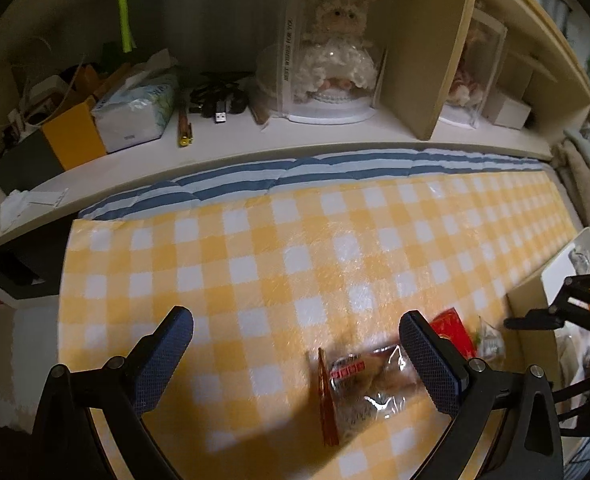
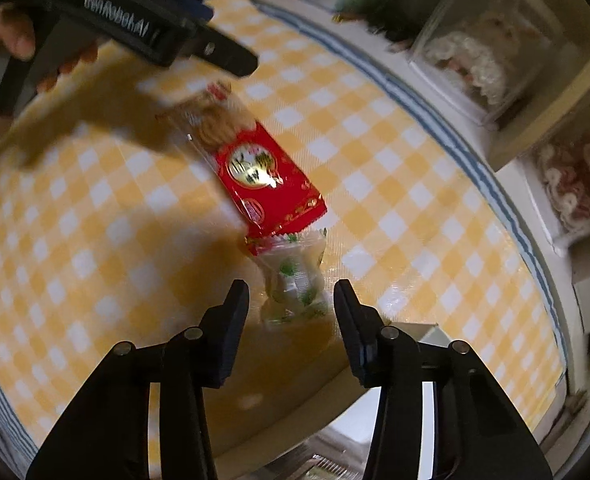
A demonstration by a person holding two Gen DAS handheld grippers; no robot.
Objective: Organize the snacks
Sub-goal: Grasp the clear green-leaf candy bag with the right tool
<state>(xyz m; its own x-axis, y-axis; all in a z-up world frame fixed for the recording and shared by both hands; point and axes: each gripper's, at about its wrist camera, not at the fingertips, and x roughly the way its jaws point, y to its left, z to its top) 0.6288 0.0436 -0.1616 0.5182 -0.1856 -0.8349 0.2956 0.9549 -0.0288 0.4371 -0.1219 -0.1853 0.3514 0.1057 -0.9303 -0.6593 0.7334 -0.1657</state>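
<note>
- Three snack packets lie near the checked cloth's [image 1: 255,240] front edge; the left gripper [image 1: 295,360], jaws spread wide and empty, has the clear biscuit packet [image 1: 365,384] beside its right finger
- Right gripper [image 2: 291,312], partly open, straddles the green-and-white candy packet [image 2: 295,284] without pinching it; red packet [image 2: 267,176] just beyond

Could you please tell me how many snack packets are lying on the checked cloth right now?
3. A clear biscuit packet lies between the left gripper's open fingers; a red packet lies beside it; a small green-and-white packet sits ahead of the right gripper. Others may be out of view.
</note>
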